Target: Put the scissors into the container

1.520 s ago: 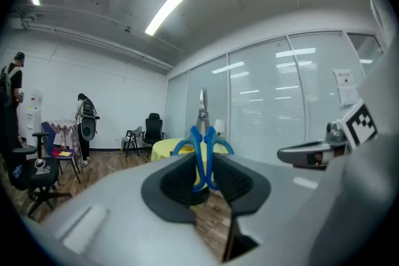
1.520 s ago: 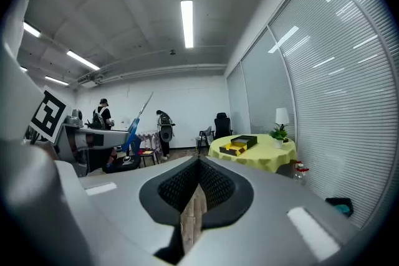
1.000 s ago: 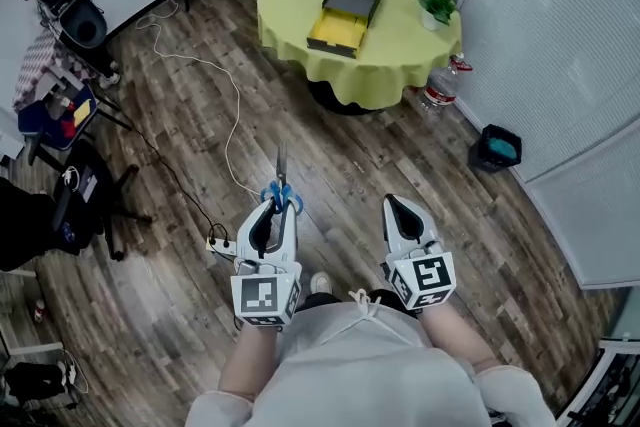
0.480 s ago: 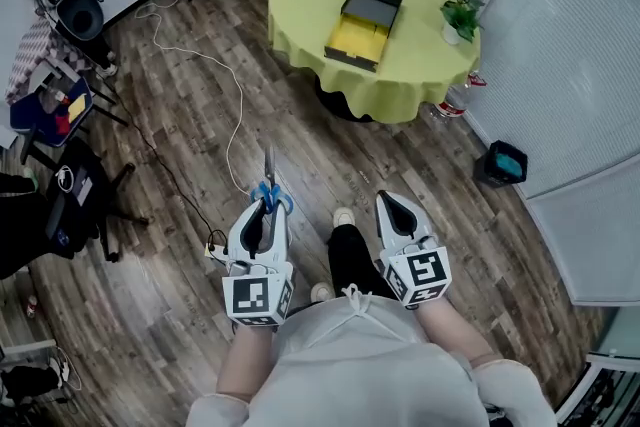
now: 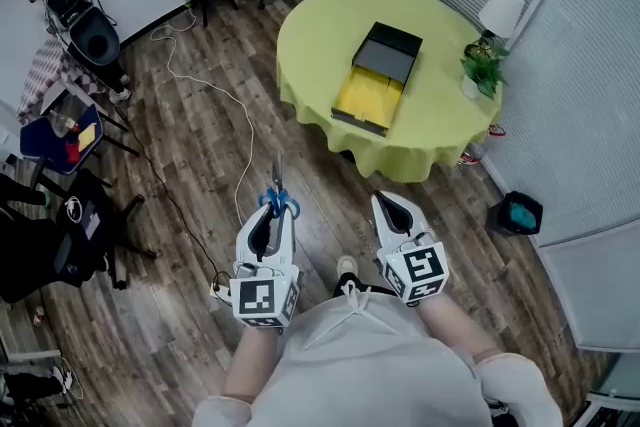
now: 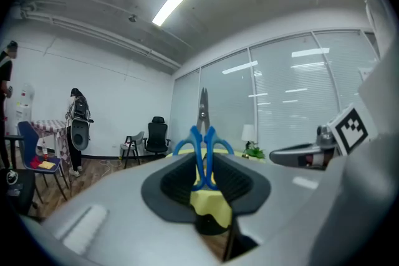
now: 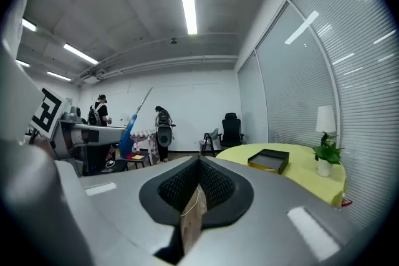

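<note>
Across the wood floor (image 5: 200, 135), table (image 5: 310, 45): round, yellow-clothed, well ahead of the person.
Container (image 5: 378, 77): black box near the table's middle, its yellow drawer (image 5: 366, 97) pulled out toward the near edge, likely left open for loading.
Left gripper (image 5: 272, 215): jaws clamped on the scissors (image 5: 278, 185) by their blue handles, held low for carrying.
Right gripper (image 5: 388, 205): jaws pressed together, empty, idle beside the left.
Scissors: blades closed, pointing forward toward the table, probably for a safe, ready carry.
</note>
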A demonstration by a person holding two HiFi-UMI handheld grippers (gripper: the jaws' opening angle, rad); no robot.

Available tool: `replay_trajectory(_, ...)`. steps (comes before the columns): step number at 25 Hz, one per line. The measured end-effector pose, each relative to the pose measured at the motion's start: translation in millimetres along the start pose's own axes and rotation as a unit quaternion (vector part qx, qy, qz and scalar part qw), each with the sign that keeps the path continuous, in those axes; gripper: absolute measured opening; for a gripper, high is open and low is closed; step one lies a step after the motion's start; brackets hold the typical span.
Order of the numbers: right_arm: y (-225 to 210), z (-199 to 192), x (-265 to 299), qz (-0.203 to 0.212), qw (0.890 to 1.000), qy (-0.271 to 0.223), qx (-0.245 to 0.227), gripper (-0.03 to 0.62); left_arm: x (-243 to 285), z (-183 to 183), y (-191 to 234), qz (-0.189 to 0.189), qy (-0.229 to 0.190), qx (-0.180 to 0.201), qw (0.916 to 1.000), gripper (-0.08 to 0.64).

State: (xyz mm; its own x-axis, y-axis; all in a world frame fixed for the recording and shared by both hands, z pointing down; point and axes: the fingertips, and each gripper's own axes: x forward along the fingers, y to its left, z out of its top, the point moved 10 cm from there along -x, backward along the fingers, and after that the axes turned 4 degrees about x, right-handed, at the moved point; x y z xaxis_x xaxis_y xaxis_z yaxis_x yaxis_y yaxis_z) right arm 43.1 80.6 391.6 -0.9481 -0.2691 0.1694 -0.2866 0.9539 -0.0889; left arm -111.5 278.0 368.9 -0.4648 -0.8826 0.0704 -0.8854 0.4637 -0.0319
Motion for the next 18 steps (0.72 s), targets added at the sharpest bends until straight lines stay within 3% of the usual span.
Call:
replay_trajectory(9,-104,8,84,-0.014,1.000,0.014,0.006,0.000,143,-2,-7,-0.019,0.017,0.006,0.9997,0.087)
replay_trajectory(18,-156,-4,142,-0.085,0.995,0.044,0.042,0.000,259,-6,11,-0.094,0.044,0.014,0.9945,0.087)
